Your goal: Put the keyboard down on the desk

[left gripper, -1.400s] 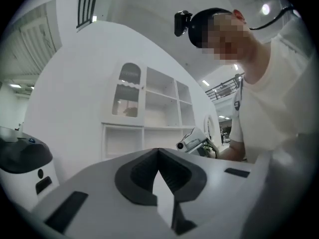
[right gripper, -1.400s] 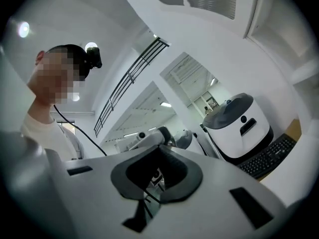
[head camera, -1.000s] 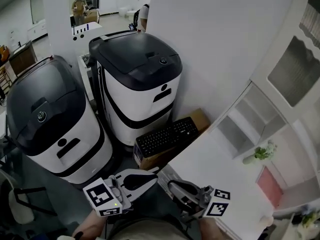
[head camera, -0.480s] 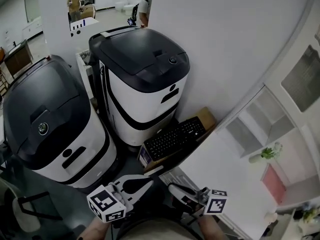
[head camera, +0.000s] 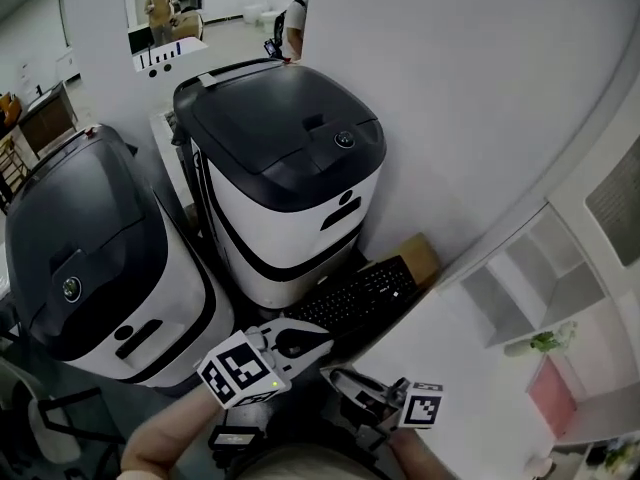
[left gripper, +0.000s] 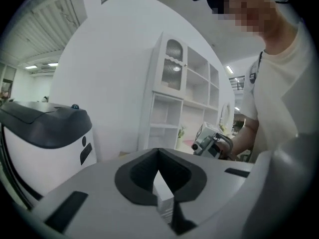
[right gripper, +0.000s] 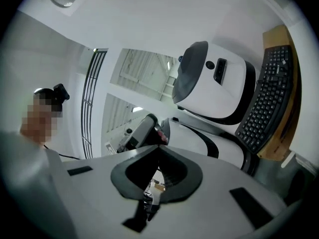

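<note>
Head view: my left gripper (head camera: 312, 336) has pushed forward, tips now near the keyboard (head camera: 355, 303), which lies on its cardboard box (head camera: 422, 256), not yet on the desk (head camera: 455, 368); right gripper (head camera: 340, 380) trails | Left gripper view: jaws clenched, nothing between | Right gripper view: clenched too, empty, keyboard off right, so I reckon both must open first.

the flat plastic keyboard (head camera: 362, 294) is black, the cardboard box (head camera: 425, 257) tan. the bulky far machine (head camera: 270, 218) is white with a black lid.
</note>
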Demonstrator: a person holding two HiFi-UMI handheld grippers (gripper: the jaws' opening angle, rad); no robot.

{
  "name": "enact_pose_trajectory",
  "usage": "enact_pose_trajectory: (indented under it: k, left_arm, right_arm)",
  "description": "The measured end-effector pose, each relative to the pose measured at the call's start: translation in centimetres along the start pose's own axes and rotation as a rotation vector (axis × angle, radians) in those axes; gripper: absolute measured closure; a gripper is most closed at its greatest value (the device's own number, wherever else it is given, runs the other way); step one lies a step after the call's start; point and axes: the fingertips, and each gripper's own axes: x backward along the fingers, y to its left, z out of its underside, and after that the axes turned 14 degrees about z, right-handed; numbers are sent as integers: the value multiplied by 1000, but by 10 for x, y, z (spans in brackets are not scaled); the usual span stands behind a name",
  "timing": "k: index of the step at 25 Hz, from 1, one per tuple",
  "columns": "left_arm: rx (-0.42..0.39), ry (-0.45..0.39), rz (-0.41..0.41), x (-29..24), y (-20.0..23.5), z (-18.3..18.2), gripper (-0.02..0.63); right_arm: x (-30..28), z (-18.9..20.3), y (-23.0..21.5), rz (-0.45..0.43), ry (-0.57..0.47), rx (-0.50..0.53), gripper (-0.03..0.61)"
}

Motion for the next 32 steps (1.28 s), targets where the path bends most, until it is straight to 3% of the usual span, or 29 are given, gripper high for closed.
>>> enact_pose_trajectory:
  k: [7, 10, 15, 20, 24, 28, 29, 31, 32]
  left_arm:
    - [-70, 325, 141, -92, 85, 17, 601]
    - [-50, 342, 105, -105, 113, 22, 601]
    - [133, 319, 9, -87, 135, 64, 601]
    - [210, 343, -31, -74, 146, 105, 601]
    - [241, 413, 24, -78, 172, 136, 601]
    - [288, 446, 167, -88, 195, 168, 597]
    - [337, 435, 228, -92, 196, 176, 577]
    - [451, 414, 338, -99, 196, 191, 390]
    - [476, 414, 356, -103, 199, 198, 344]
  right_arm:
    - [0, -57, -31, -20, -1, -73, 555]
    - [-4, -73, -50, -28, -9, -93, 555]
    - [-5, -75, -73, -33, -3, -157, 555]
    - [-15, -66, -85, -18, 18, -200, 555]
    - [-37, -52, -86, 17, 77, -98, 555]
    - [-68, -38, -98, 150, 100, -23, 555]
    - [-76, -35, -102, 187, 92, -20, 555]
    - [-93, -26, -110, 248, 86, -17, 555]
    - [-101, -19, -113, 272, 93, -17, 555]
